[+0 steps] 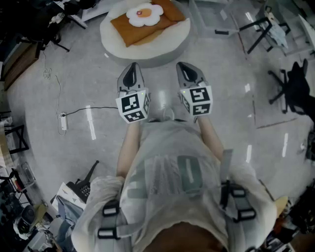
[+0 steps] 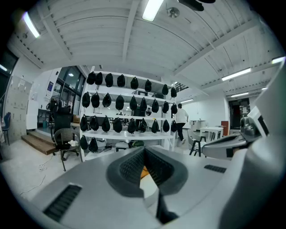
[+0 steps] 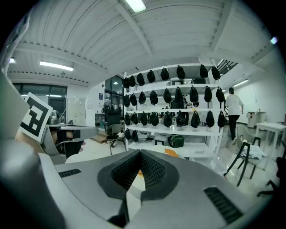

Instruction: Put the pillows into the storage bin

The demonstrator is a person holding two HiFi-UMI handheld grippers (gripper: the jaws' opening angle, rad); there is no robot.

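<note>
On the floor ahead lies a round white cushion (image 1: 167,42). An orange square pillow (image 1: 135,27) rests on it, with a white flower-shaped pillow (image 1: 144,15) on top. A clear storage bin (image 1: 212,18) stands just right of the cushion. My left gripper (image 1: 131,75) and right gripper (image 1: 190,72) are held side by side a short way in front of the cushion, pointing at it. Both are shut with nothing between the jaws. In the left gripper view the closed left gripper (image 2: 143,153) hides most of the pillows. The right gripper (image 3: 139,157) does the same in its own view.
A power strip (image 1: 63,121) with its cable lies on the floor to the left. Black chairs (image 1: 295,88) and a stool (image 1: 261,27) stand at the right, and bags and clutter (image 1: 74,192) lie at lower left. White shelves of black bags (image 2: 129,112) stand far behind, with a person (image 2: 181,120) walking beside them.
</note>
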